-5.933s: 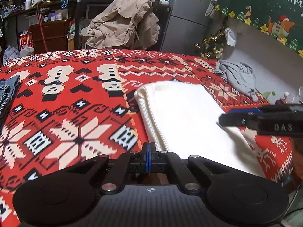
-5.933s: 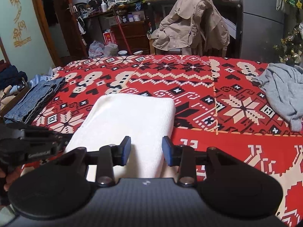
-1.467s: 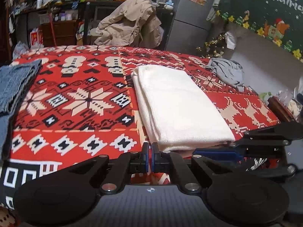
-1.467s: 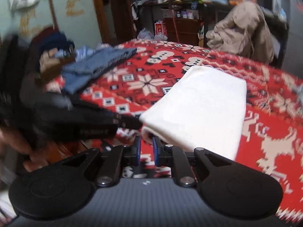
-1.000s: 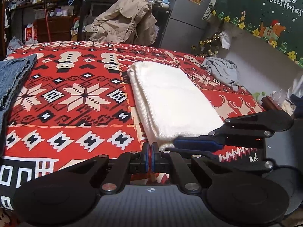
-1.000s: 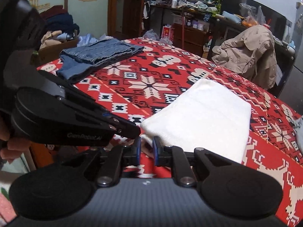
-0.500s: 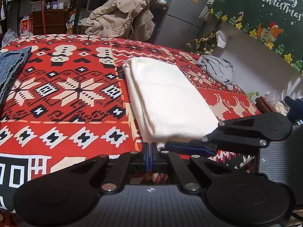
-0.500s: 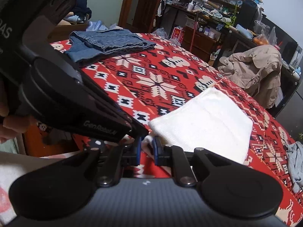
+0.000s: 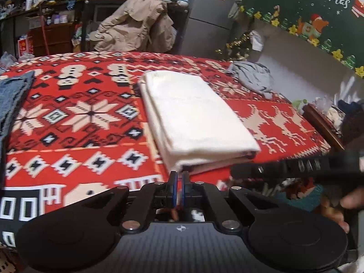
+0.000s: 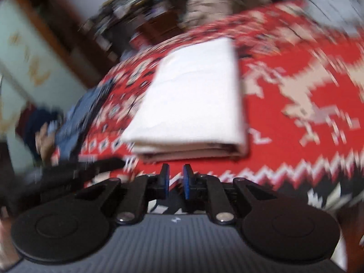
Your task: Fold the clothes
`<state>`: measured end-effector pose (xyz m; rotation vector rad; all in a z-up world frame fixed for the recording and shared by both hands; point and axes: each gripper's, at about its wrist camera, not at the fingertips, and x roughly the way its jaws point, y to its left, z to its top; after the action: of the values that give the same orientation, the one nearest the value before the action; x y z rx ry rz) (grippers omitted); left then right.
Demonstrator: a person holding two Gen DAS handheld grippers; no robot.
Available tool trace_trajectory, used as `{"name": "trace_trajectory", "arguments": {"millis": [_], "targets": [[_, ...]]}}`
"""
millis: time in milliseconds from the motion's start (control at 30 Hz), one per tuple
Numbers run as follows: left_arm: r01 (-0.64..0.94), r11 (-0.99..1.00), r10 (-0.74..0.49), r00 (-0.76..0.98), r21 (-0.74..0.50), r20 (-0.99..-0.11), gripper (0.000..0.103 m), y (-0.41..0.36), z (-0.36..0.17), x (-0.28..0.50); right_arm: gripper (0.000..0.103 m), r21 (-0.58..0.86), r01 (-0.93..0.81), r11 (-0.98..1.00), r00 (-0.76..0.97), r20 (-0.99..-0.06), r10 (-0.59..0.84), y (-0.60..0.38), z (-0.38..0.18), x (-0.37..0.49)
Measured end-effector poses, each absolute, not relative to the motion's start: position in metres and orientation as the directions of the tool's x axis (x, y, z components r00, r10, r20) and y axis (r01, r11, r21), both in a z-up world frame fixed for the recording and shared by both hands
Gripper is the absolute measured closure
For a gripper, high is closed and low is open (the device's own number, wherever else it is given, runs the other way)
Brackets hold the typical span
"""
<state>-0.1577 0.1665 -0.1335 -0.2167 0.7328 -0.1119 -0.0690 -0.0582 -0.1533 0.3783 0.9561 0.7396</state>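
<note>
A white cloth (image 9: pixel 195 113), folded into a long rectangle, lies flat on the red patterned blanket (image 9: pixel 79 113) with its short end toward me. My left gripper (image 9: pixel 178 176) sits at the cloth's near left corner, pads a narrow gap apart with no cloth visible between them. The right wrist view is blurred. There the cloth (image 10: pixel 193 97) lies just beyond my right gripper (image 10: pixel 175 170), which is slightly open with only blanket (image 10: pixel 295 136) showing between the pads. In the left wrist view the right gripper shows as a black bar (image 9: pixel 295 168) near the cloth's right corner, held by a hand (image 9: pixel 341 204).
Folded blue jeans (image 9: pixel 11 91) lie at the blanket's left edge. A crumpled grey garment (image 9: pixel 252 77) sits at the far right. A beige coat (image 9: pixel 136 25) hangs on a chair behind the bed. A dark wooden edge (image 9: pixel 323 122) runs along the right side.
Both grippers have let go of the cloth's near end, which now lies flat. The right gripper is swinging away fast to the right. The left pads have parted slightly.
</note>
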Motion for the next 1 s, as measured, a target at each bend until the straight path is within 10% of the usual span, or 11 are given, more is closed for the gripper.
{"name": "trace_trajectory", "arguments": {"millis": [500, 1000], "targets": [[0.071, 0.997, -0.067, 0.756, -0.020, -0.652, 0.094, 0.124, -0.133, -0.147, 0.095, 0.913, 0.077, 0.401, 0.396, -0.397, 0.828, -0.085, -0.217, -0.046], [0.198, 0.929, 0.029, 0.804, 0.314, -0.594, 0.081, 0.093, -0.140, -0.147, 0.099, 0.940, 0.169, 0.297, 0.435, -0.341, 0.833, -0.076, -0.233, -0.032]]}}
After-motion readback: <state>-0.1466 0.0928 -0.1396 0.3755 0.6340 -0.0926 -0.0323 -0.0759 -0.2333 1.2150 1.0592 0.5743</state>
